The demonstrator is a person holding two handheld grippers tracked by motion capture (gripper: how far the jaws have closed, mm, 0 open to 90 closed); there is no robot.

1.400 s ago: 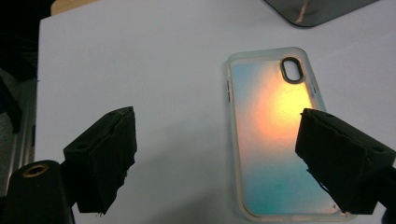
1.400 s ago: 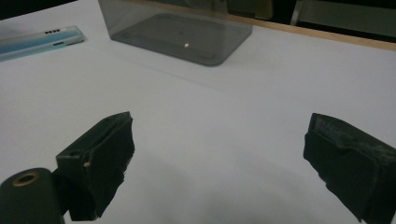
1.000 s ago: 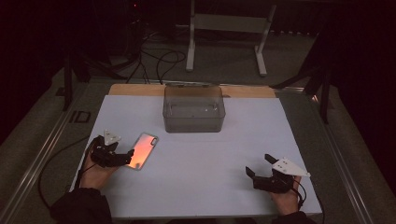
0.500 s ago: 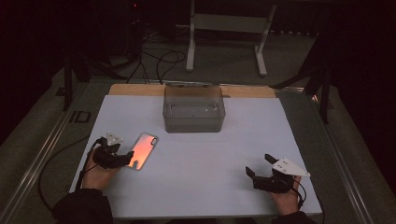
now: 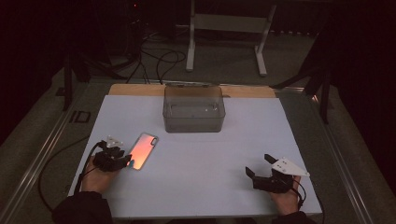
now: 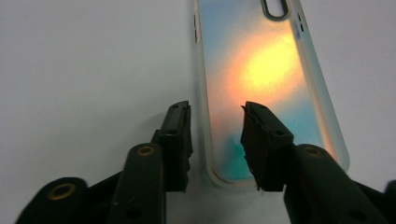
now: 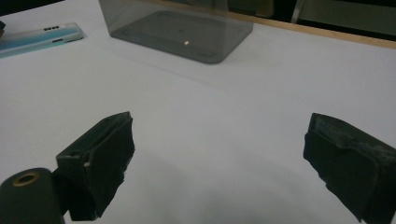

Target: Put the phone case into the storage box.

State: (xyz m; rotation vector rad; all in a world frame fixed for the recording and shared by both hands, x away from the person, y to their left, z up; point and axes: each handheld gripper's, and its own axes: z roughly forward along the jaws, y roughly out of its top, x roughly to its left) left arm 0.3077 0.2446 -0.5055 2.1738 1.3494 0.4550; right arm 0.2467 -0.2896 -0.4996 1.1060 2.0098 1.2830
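Observation:
A translucent phone case (image 5: 142, 151) with an orange and teal sheen lies flat on the white table sheet (image 5: 201, 168), left of the middle. My left gripper (image 5: 124, 162) is at the case's near end. In the left gripper view the case (image 6: 266, 70) runs away from me. My left gripper (image 6: 215, 112) straddles the case's left long edge, with one jaw over the sheet and one over the case. The jaws have just been closing, and a gap still shows on both sides of that edge. My right gripper (image 5: 257, 164) rests open and empty at the near right (image 7: 219, 135).
A smoky clear plastic box (image 5: 194, 108) stands open-topped at the back middle of the sheet, also in the right gripper view (image 7: 177, 28). A wooden strip (image 5: 140, 89) borders the far edge. Cables and a metal stand (image 5: 224, 28) lie on the floor beyond.
The left gripper's jaws have narrowed around the case's near end, and the hand has shifted slightly. The case and the right gripper have not moved.

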